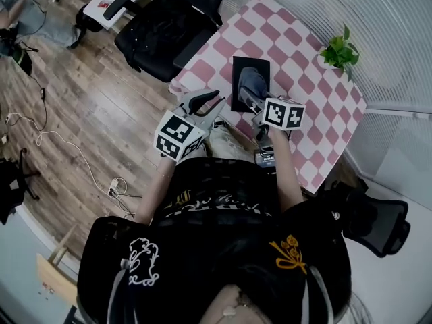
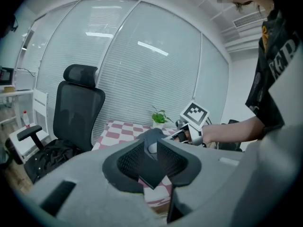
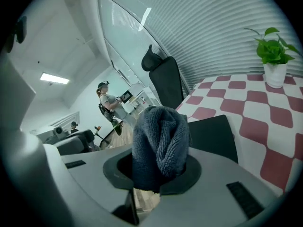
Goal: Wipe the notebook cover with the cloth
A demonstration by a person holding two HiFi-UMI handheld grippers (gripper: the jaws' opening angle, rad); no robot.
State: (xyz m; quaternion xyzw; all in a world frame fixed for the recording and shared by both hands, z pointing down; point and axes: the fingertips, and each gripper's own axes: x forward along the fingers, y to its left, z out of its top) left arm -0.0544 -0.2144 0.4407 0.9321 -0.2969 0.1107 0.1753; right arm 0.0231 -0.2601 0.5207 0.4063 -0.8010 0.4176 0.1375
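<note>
Blue-grey terry cloth is bunched into a thick wad and pinched between the jaws of the right gripper, which are pressed in on it from both sides. The wad sticks out well past the jaw tips. Just beyond and to the right of those tips lies the black notebook, flat on the pink-and-white checked tablecloth. A potted plant stands far ahead of it, near the window blinds.

From the head view, the right gripper hangs over the middle of the notebook, with the cloth directly above the cover. No view shows for certain whether the wad is touching the cover or is just above it.

The left gripper has its jaws spread and pinches nothing. The near corner of the notebook shows in the gap ahead of them, with the right gripper beyond it. In the head view the left gripper sits just off the notebook's near edge, close beside it but apart from it.

As for progress, the cloth is gripped and in place over the cover, so the picking-up is done. The cover shows no mark that tells wiped from unwiped, so I judge that most or all of the wiping strokes remain. The left gripper looks placed to steady the notebook if it slides.
</note>
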